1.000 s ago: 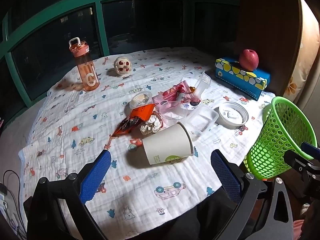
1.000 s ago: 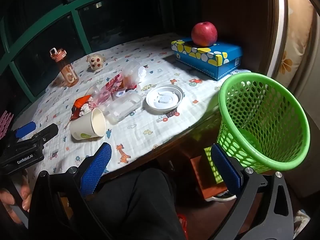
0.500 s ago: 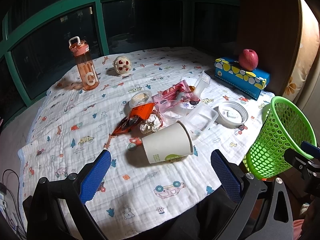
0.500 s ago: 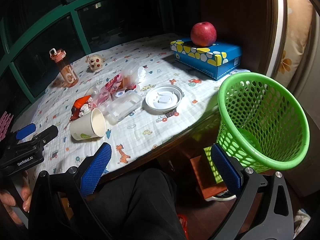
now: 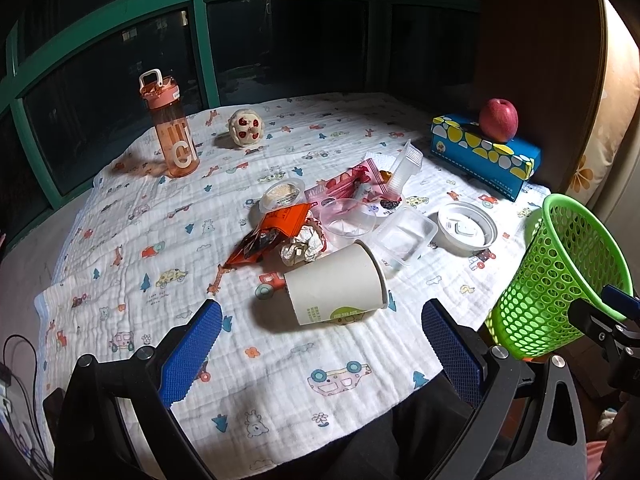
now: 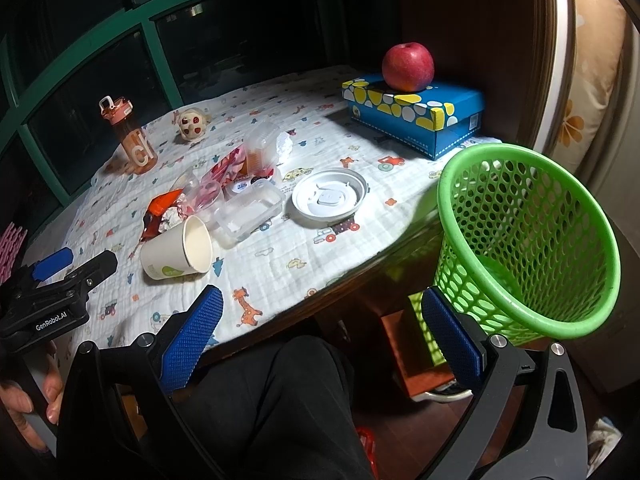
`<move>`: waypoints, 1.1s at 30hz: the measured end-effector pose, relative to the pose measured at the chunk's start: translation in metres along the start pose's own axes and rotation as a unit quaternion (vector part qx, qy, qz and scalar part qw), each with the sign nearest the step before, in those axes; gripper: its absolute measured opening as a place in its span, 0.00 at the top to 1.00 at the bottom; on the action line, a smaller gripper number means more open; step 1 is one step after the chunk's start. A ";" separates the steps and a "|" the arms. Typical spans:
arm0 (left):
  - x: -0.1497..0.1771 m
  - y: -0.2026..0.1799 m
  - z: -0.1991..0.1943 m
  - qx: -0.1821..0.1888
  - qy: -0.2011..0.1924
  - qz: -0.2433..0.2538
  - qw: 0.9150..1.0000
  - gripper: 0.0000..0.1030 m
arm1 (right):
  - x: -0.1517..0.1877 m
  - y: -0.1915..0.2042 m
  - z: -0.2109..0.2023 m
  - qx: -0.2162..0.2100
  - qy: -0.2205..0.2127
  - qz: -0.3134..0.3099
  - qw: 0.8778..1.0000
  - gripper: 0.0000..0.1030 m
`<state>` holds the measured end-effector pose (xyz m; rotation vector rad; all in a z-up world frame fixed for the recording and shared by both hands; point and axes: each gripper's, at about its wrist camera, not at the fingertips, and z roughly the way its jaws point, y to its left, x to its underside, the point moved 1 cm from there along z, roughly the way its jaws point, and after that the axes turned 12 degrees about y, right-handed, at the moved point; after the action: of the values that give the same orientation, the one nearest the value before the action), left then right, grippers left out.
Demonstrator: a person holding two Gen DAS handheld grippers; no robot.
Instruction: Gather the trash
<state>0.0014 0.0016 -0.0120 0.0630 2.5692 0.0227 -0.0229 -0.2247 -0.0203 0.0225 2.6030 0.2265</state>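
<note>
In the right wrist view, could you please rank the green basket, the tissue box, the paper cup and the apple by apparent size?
1. green basket, nearest the camera
2. tissue box
3. paper cup
4. apple

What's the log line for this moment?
phase: approach | left claw: open, empty, facing paper cup lying on its side | right claw: open, empty, beside green basket | basket: no trash visible

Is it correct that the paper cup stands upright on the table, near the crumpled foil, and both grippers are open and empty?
Not quite. The paper cup lies on its side, as the left wrist view shows. It is near the crumpled foil, and the left gripper and right gripper are open and empty.
</note>
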 end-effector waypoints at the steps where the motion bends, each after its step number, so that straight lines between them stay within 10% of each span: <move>1: 0.000 0.000 0.000 0.000 0.000 0.000 1.000 0.06 | 0.000 0.000 0.000 0.000 0.000 0.000 1.000 0.05; 33: 0.002 0.002 0.004 0.003 0.004 -0.003 1.000 0.06 | 0.001 0.002 0.006 0.000 0.004 -0.001 1.000 0.05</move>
<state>0.0017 0.0033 -0.0160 0.0584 2.5782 0.0129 -0.0208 -0.2217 -0.0252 0.0195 2.6110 0.2269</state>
